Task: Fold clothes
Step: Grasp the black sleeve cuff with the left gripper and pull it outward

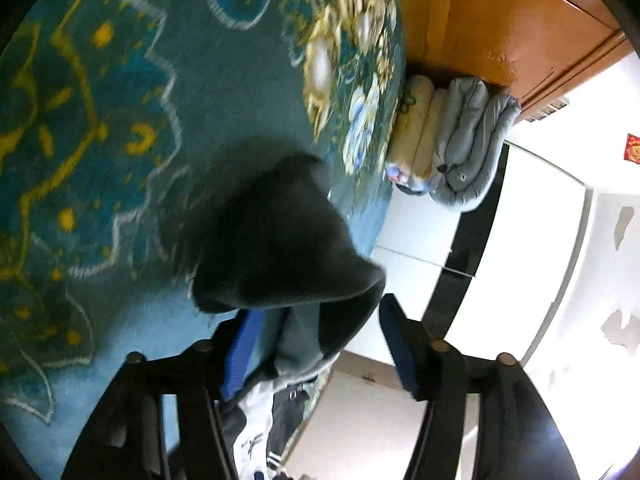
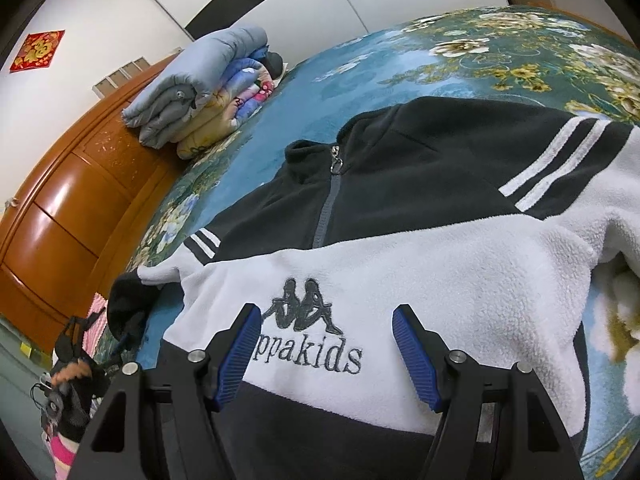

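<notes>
Orange-brown wooden headboard (image 2: 60,200) at left, below a white wall (image 2: 92,32) bearing a red paper square (image 2: 37,51). Folded quilts (image 2: 208,92) stacked at the near end of a teal floral bedspread (image 2: 400,68). Black-and-white fleece jacket (image 2: 420,248) spread flat across it, zipped. Right gripper (image 2: 326,354) above the chest logo, fingers spread, touching nothing. Left gripper (image 1: 316,350) with fingers apart around the dark cuff (image 1: 280,240); grip unclear.

Teal floral bedspread (image 2: 400,60) fills the scene. Folded quilts (image 2: 208,92), grey-blue over flowered, sit stacked far left against the glossy wooden headboard (image 2: 60,208). Red paper ornament (image 2: 37,51) hangs on the white wall.
</notes>
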